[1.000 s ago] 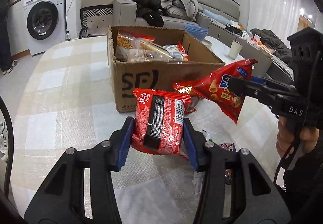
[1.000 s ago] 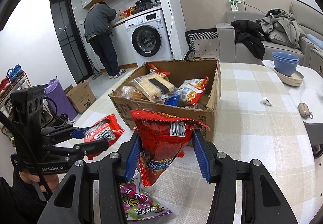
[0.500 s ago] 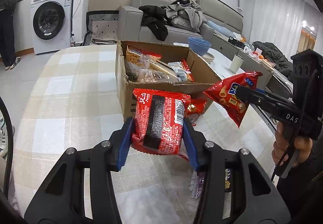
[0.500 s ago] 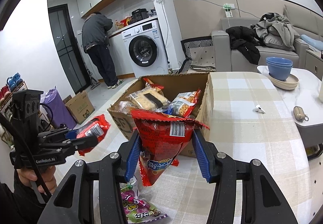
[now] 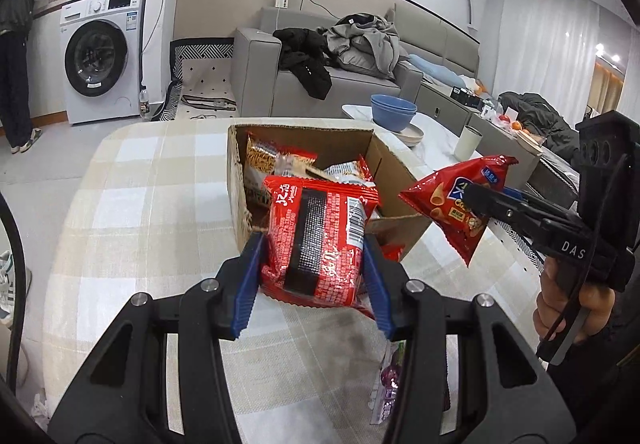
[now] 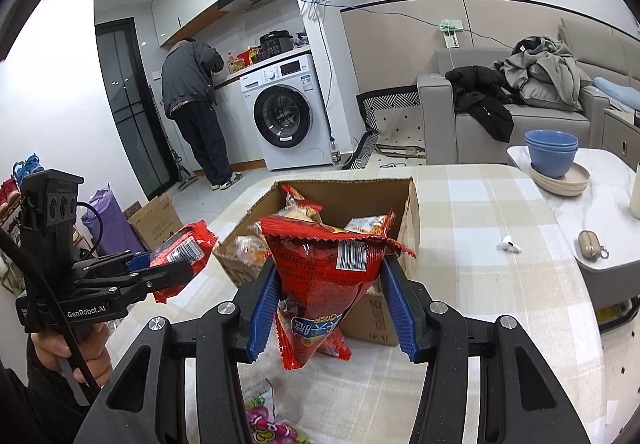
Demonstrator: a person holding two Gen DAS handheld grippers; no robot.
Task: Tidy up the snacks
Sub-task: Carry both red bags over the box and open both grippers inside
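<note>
My left gripper [image 5: 314, 256] is shut on a red noodle packet [image 5: 318, 240] with a black stripe, held above the table just short of the open cardboard box [image 5: 304, 132]. My right gripper [image 6: 330, 294] is shut on a red chip bag [image 6: 324, 276], hanging point down in front of the same box [image 6: 412, 204]. The box holds several snack packets [image 6: 298, 210]. Each view shows the other gripper: the right gripper [image 5: 492, 204] with its chip bag [image 5: 456, 200] at right, the left gripper [image 6: 160, 268] with its packet [image 6: 184, 248] at left.
The checked tablecloth [image 5: 152, 204] covers the table. A purple candy packet [image 6: 264, 420] lies on the cloth below my right gripper. Blue bowls [image 6: 550, 152], a cup, a small pouch [image 6: 590, 244] and an earbud [image 6: 508, 244] sit at right. A person [image 6: 192, 104] stands by the washing machine [image 6: 286, 116].
Both grippers have risen with their packets and come nearer the box; the box's inside shows more from above. Both grips are unchanged.
</note>
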